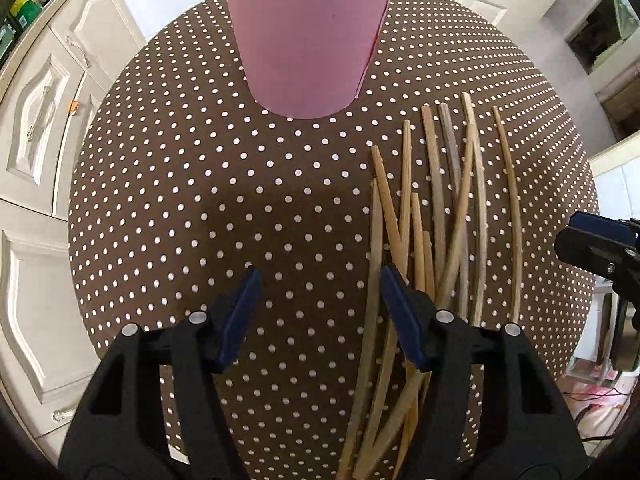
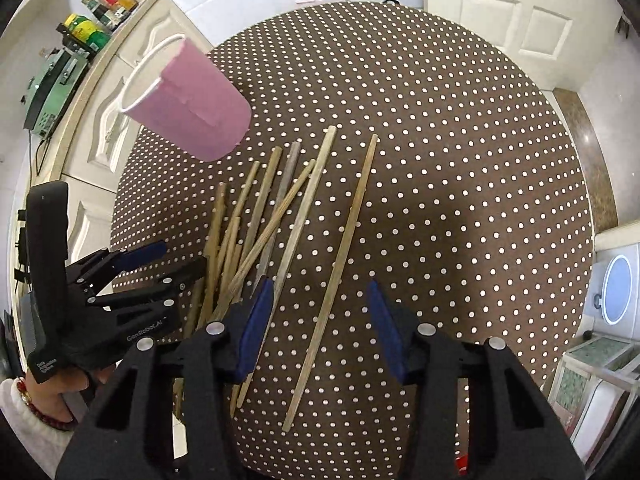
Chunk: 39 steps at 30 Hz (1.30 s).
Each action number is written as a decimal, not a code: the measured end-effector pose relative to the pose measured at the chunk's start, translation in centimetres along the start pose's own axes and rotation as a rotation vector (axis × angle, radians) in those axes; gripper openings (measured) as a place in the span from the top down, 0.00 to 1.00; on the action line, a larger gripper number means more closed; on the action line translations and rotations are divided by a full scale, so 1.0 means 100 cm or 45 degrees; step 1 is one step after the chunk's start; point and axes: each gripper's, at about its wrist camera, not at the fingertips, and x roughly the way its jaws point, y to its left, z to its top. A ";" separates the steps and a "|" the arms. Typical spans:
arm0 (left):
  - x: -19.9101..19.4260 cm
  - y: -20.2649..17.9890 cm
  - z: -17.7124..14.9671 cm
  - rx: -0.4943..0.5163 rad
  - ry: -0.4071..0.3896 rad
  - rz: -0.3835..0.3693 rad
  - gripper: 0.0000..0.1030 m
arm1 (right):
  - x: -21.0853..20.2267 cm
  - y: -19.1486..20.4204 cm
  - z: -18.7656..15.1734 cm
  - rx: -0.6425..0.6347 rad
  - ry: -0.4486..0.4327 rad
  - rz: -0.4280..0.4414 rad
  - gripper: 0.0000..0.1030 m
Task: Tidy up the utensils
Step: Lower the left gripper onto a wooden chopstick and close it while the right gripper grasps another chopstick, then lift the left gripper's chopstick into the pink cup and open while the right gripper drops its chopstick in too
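Note:
Several wooden chopsticks (image 1: 440, 208) lie in a loose pile on the brown polka-dot table (image 1: 200, 208). A tall pink cup (image 1: 308, 32) stands upright beyond them. My left gripper (image 1: 316, 280) is open and empty, hovering just left of the pile. In the right wrist view the pile (image 2: 256, 224) is at centre left, with one chopstick (image 2: 340, 264) lying apart between my fingers. My right gripper (image 2: 320, 292) is open above that chopstick. The cup (image 2: 192, 104) is at the far left. The left gripper (image 2: 160, 264) shows at the left edge.
White cabinets (image 1: 36, 128) line the left side. A counter with bottles and a green device (image 2: 56, 92) is at the far left. A white door (image 2: 520, 8) stands behind the table. The table edge (image 2: 576, 184) curves on the right.

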 end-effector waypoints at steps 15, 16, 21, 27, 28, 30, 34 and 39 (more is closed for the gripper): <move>0.007 0.033 0.040 0.029 -0.006 0.040 0.87 | 0.049 -0.004 0.050 0.038 0.106 -0.135 0.81; 0.007 0.039 0.042 0.002 -0.004 0.010 0.92 | 0.051 -0.003 0.052 0.027 0.111 -0.160 0.85; -0.016 0.082 0.041 -0.100 -0.036 -0.122 0.95 | 0.048 -0.012 0.057 0.071 0.117 -0.111 0.95; -0.072 0.114 0.053 -0.128 -0.161 -0.239 0.95 | 0.002 -0.014 0.066 0.059 -0.020 -0.030 0.95; -0.083 0.118 0.055 -0.128 -0.185 -0.255 0.95 | -0.006 -0.013 0.066 0.051 -0.043 -0.020 0.95; -0.102 0.122 0.053 -0.122 -0.231 -0.286 0.95 | -0.026 -0.008 0.068 0.042 -0.100 0.018 0.95; -0.138 0.116 0.040 -0.106 -0.315 -0.343 0.95 | -0.067 0.007 0.067 -0.002 -0.209 0.086 0.95; -0.169 0.094 0.042 -0.086 -0.444 -0.366 0.95 | -0.107 0.037 0.062 -0.083 -0.318 0.144 0.95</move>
